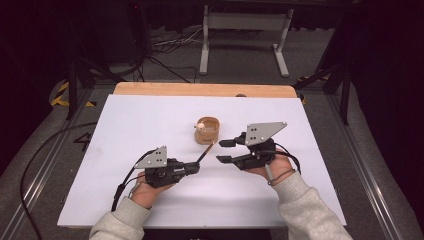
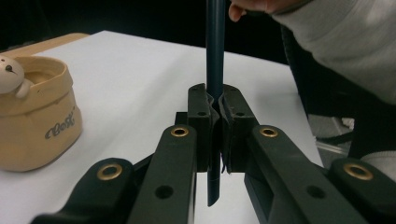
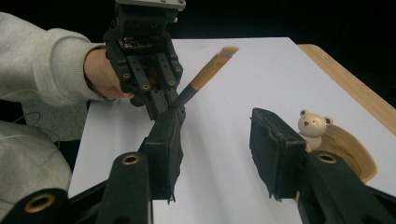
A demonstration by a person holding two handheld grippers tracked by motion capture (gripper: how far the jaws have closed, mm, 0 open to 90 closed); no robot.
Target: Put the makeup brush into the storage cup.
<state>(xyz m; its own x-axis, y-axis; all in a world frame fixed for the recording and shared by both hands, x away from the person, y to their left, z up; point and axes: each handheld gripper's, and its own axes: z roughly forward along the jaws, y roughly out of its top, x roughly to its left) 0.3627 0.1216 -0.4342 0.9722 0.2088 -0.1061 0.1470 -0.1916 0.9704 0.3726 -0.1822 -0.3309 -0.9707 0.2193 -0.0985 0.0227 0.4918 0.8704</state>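
Light falls from overhead onto the white worktop (image 1: 150, 130), which is bright and evenly lit, while the surroundings sink into near black. Shadows under the hands are soft and faint. In the right gripper view the brush (image 3: 210, 70) tip is motion-blurred, and both gripper views look slightly grainy.

Left gripper view: brush handle (image 2: 215, 56) runs off top edge, tip unseen; bear-topped holder (image 2: 35, 116) cut by left edge. Right gripper view: brush tip (image 3: 227, 51) blurred; holder (image 3: 350, 156) partly behind jaw.

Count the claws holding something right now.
1. The left claw clamps a dark brush; the right claw hangs open beside the bear cup.
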